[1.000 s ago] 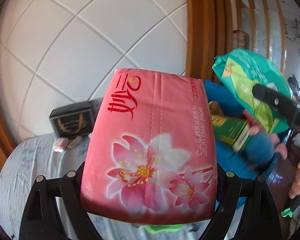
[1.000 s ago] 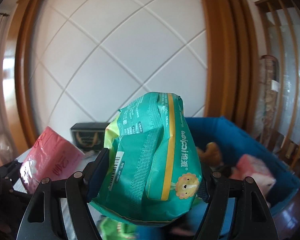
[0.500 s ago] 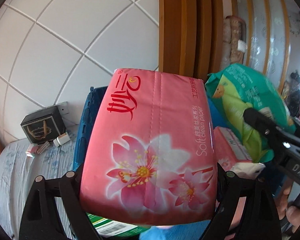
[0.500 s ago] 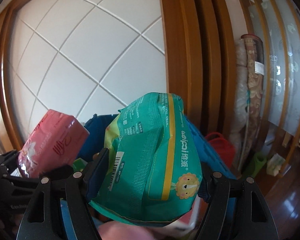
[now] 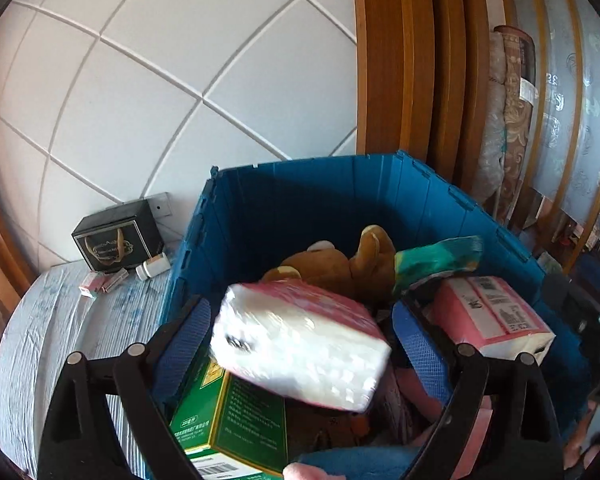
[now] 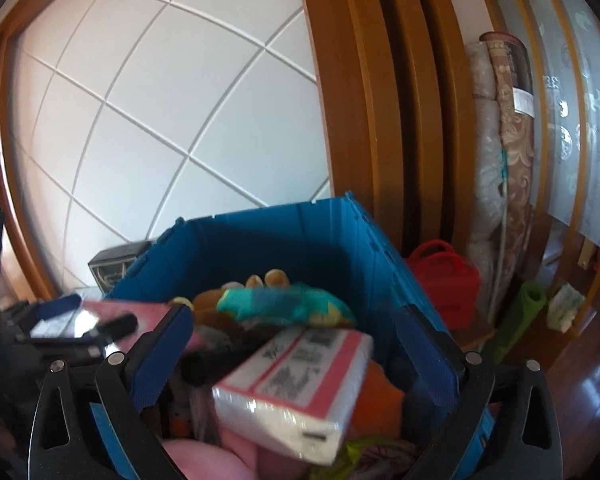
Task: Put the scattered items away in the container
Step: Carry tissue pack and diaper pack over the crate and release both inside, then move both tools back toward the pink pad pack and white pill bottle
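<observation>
The blue crate [image 5: 320, 200] [image 6: 284, 240] holds a brown teddy bear [image 5: 340, 268], a green box [image 5: 228, 420] and a pink tissue pack [image 5: 496, 320] [image 6: 296, 384]. My left gripper [image 5: 300, 344] is open over the crate; the pink flower tissue pack [image 5: 300, 348] is blurred between its fingers, dropping free. My right gripper [image 6: 296, 364] is open over the crate. The green wipes pack [image 6: 284, 308] [image 5: 436, 264] is blurred, falling onto the teddy bear [image 6: 212, 304].
Left of the crate, a black box [image 5: 116, 240], a white bottle [image 5: 154, 268] and small packets [image 5: 104, 282] lie on a pale striped surface [image 5: 52, 340]. A red bag [image 6: 444, 284], a green roll [image 6: 516, 320] and rolled rugs [image 6: 500, 160] stand to the right on the wooden floor.
Both grippers moved over the crate and opened. The pink tissue pack and the green wipes pack left the fingers and are dropping into the crate.
</observation>
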The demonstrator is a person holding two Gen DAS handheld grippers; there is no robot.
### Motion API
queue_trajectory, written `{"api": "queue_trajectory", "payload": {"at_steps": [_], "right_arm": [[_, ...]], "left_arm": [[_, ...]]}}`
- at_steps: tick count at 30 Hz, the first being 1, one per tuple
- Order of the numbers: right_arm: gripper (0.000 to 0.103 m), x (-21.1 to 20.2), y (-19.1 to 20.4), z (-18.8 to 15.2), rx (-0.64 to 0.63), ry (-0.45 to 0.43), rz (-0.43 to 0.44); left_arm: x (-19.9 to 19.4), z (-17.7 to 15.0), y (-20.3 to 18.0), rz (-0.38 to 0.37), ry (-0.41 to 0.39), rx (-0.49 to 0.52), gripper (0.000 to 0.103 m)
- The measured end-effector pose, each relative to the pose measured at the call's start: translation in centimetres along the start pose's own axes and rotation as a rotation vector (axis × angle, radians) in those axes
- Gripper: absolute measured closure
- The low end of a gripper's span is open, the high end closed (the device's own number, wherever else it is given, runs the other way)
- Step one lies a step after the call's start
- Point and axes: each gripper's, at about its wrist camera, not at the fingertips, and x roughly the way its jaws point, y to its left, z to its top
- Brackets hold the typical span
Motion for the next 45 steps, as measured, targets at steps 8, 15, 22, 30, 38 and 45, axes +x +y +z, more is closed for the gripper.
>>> {"api": "queue_trajectory", "payload": {"at_steps": [8, 15, 22, 30, 38, 45], "right_arm": [[0.0, -2.0, -1.1, -1.6, 0.018, 0.006, 0.011], [0.0, -3.0, -0.7, -3.6, 0.051, 0.02, 0.044], [0.0, -3.5, 1.8, -3.8, 0.085, 0.008, 0.043], [0.0, -6.7, 10.7, -3.6, 0.023, -0.038, 0.063], [0.0, -8.4, 24.2, -5.9, -0.017, -0.043, 0.079], [0.0, -9.0, 34.4, -9.2, -0.038, -0.02, 0.115]], "left_arm": [[-2.0, -0.4, -0.5, -0.032, -0.03, -0.009, 0.009], [-3.3, -2.1, 0.3, -0.032, -0.018, -0.022, 0.009], [-6.0, -3.3, 4.2, -0.016, -0.056, -0.047, 0.009], [-9.2, -4.9, 12.9, -0.045, -0.095, -0.084, 0.009], [-12.3, -9.8, 26.4, -0.017, -0.074, -0.109, 0.009], [-12.2, -15.0, 36.0, 0.061, 0.012, -0.137, 0.009]]}}
